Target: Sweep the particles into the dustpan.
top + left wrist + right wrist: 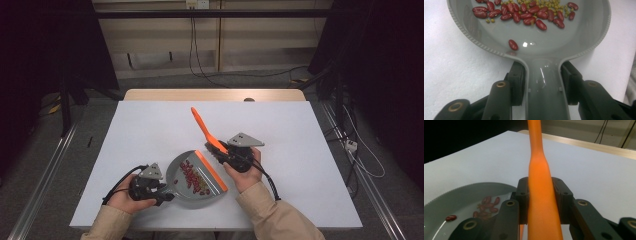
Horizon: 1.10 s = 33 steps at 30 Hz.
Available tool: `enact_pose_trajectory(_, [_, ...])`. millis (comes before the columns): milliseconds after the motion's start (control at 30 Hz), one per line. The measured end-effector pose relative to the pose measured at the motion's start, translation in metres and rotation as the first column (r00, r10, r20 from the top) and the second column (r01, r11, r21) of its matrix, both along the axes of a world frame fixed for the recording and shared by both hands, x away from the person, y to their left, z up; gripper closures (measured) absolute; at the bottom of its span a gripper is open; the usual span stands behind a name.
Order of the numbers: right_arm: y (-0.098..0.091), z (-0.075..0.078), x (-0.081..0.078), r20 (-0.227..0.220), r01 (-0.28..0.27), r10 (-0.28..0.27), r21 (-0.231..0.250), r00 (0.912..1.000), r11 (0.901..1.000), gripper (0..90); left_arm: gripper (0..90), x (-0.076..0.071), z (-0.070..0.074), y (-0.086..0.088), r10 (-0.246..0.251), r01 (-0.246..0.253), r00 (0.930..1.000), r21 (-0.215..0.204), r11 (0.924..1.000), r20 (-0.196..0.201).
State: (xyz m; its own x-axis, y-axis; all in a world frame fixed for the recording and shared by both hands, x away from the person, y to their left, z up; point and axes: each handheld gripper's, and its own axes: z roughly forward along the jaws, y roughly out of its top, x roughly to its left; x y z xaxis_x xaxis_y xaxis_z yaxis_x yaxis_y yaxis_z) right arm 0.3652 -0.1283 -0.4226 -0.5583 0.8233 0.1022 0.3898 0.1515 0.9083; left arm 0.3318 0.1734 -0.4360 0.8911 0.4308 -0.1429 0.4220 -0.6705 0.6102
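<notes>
Grey dustpan (pixel 544 50) handle sits clamped in the left gripper (pixel 543 82); right gripper (pixel 541 200) pinches the orange brush (pixel 540 195).

No readable text anywhere (no labels, numbers).

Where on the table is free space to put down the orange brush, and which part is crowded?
Free: the table left of the orange brush, behind the grey dustpan; also the wide strip between the right gripper and the table's right edge. Crowded: the near middle, where the left gripper holds the dustpan of beans.
</notes>
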Motion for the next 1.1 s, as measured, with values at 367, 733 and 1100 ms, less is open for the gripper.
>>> enact_pose_trajectory(367, [-0.024,-0.002,0.0,-0.004,0.038,-0.038,-0.003,0.9993,0.9993,70.3,63.4,0.002,-0.002,0.008,0.044,-0.04,0.995,-0.044,0.9982,0.09])
enact_pose_trajectory(733, [-0.039,0.001,0.0,-0.015,0.049,-0.049,-0.004,0.9987,0.9988,70.4,63.4,0.005,0.005,0.013,0.128,-0.121,0.9856,-0.067,0.9904,0.111])
enact_pose_trajectory(1100, [-0.059,0.003,-0.004,-0.014,0.064,-0.064,-0.002,0.9979,0.998,70.4,63.3,0.013,0.009,0.02,0.209,-0.198,0.9698,-0.094,0.9758,0.126])
